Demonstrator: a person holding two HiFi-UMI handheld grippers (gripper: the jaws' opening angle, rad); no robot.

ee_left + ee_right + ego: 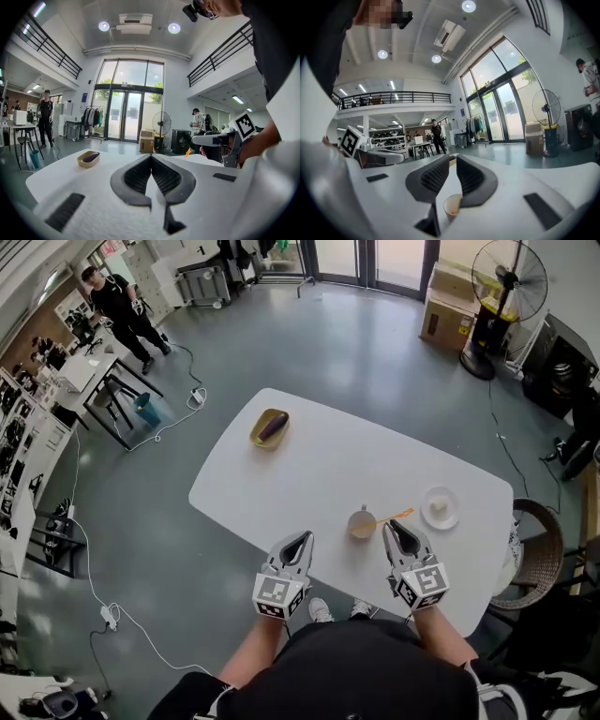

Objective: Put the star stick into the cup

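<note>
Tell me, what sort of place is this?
Probably a workshop or lab hall: a railed mezzanine overhead, workbenches with equipment along one side, and a standing fan near tall glass doors.

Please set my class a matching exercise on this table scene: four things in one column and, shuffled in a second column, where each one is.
Things:
1. eggplant
2. star stick
3. cup
4. white dish

Places:
A. at the right end of the table
B. in the yellow bowl
C. showing through the gap between the jaws of the right gripper in its own view
D. leaning out of the cup's mouth

Pairs: 1-B, 2-D, 3-C, 4-A
</note>
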